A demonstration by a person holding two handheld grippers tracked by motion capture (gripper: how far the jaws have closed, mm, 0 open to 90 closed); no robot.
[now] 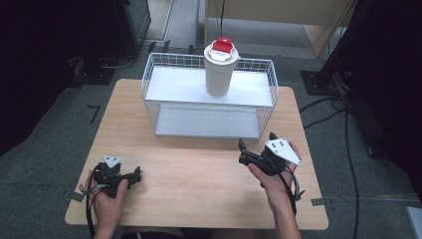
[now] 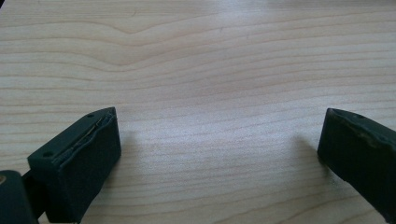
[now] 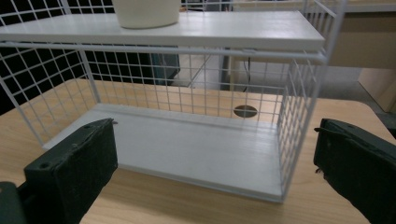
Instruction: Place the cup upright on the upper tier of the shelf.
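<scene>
Both grippers, left point(image 1: 135, 175) and right point(image 1: 242, 149), jaws spread, holding nothing. Cup point(image 1: 220, 69) sits on the rack's point(image 1: 160, 105) top shelf, untouched; you've yet to reach it.

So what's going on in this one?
A person sits at a wooden table holding tongs in each hand, and both are open and empty. The left tongs rest low near the table's front left, aimed at bare wood. The right tongs are raised and face a white wire shelf rack further back. A white cup with a red-topped lid stands upright on the rack's upper shelf. The lower shelf holds nothing. Neither tongs touch the rack or cup.
</scene>
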